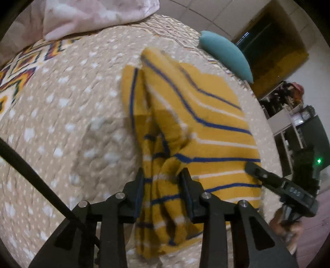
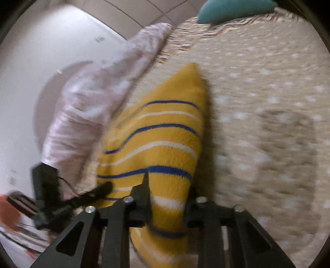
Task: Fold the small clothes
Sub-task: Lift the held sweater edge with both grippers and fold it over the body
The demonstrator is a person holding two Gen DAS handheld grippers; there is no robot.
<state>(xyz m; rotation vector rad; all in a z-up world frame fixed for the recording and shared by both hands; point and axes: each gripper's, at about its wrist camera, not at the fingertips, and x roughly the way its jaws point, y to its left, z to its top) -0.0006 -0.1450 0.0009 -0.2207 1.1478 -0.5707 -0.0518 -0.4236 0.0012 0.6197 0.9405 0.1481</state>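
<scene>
A small mustard-yellow garment with blue and white stripes (image 1: pixel 198 127) lies partly lifted over the beige dotted bedspread (image 1: pixel 72 123). My left gripper (image 1: pixel 163 177) is shut on a bunched edge of it, which hangs between the fingers. My right gripper (image 2: pixel 167 185) is shut on another edge of the same garment (image 2: pixel 165 132); the cloth rises between its fingers. The right gripper also shows at the right in the left wrist view (image 1: pixel 253 169), touching the garment. The left gripper shows at lower left in the right wrist view (image 2: pixel 103 187).
A pink-white crumpled cloth (image 1: pixel 92 16) lies at the bed's far side, also in the right wrist view (image 2: pixel 99 99). A teal pillow (image 1: pixel 226 53) sits at the bed's edge. Shelves with clutter (image 1: pixel 288 107) stand beyond the bed. A white wall (image 2: pixel 41 61) is at left.
</scene>
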